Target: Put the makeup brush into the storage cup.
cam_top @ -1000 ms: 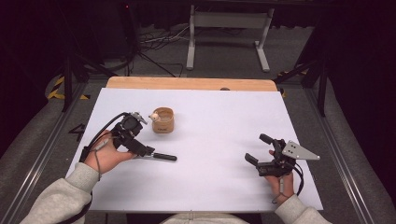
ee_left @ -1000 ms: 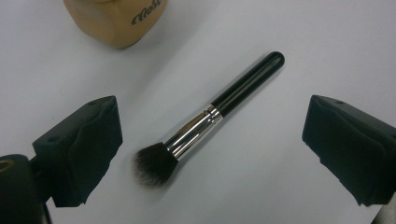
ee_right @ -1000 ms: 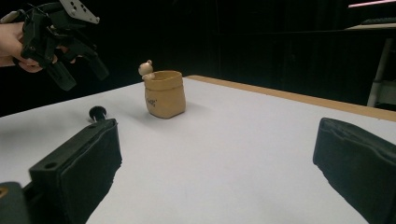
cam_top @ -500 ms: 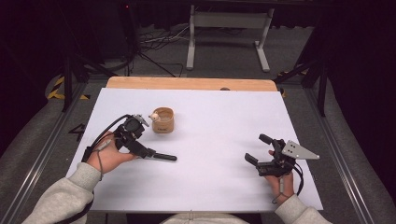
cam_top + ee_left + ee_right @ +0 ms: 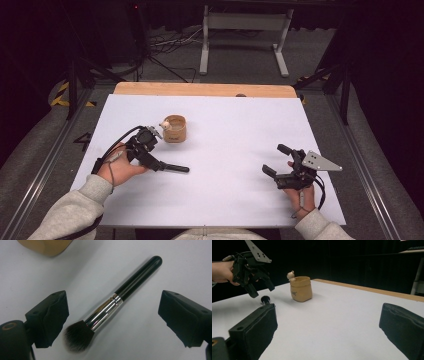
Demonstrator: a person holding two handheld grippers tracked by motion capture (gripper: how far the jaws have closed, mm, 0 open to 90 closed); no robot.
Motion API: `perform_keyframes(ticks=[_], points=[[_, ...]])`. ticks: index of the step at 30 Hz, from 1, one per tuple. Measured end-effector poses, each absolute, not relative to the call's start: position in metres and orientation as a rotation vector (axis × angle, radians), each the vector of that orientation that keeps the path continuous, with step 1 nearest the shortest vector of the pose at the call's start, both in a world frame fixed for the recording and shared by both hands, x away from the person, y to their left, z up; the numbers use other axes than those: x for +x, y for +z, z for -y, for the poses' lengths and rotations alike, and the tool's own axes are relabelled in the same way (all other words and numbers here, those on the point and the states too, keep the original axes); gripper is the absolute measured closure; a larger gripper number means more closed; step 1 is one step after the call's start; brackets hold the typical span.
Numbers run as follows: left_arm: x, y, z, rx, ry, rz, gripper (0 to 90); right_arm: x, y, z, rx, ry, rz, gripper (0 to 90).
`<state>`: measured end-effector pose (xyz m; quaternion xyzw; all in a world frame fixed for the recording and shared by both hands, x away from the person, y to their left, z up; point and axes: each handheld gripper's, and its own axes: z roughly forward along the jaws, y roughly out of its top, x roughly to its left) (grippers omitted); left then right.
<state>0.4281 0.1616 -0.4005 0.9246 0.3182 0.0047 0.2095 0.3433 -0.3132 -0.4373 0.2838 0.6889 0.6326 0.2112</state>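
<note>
the left tool [image 5: 150,150] hangs low over the makeup brush [image 5: 172,168], which lies flat on the white bench [image 5: 235,145], just in front of the small tan cup [image 5: 175,128] with a bear figure on its rim. since a second ago this hand has crept slightly toward the brush head while the brush itself lies where it was. its jaws have just been closing a little, yet in the left gripper view they stand spread wide, with the brush [image 5: 112,302] lying slantwise between them and touched by neither pad; the bristles sit nearest the left pad, the black handle points away toward the cup [image 5: 46,246]. that reads as the start of a pinch on the ferrule or bristle end: the brush is bracketed but not gripped.

further right, the right tool [image 5: 280,160] rests near the bench's right edge, well apart from brush and cup, jaws spread and empty, unmoved from before. in its own view the cup [image 5: 301,288] stands ahead, the left tool [image 5: 259,286] beyond it. probably it waits its turn.
</note>
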Motion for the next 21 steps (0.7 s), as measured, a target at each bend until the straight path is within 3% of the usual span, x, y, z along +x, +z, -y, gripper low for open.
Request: perform_keyframes(ticks=[21], points=[[0.434,-0.418,-0.159,2.622,-0.011,-0.934,14.8,0.344,-0.438,0.315,0.806,1.754,-1.926,2.3]])
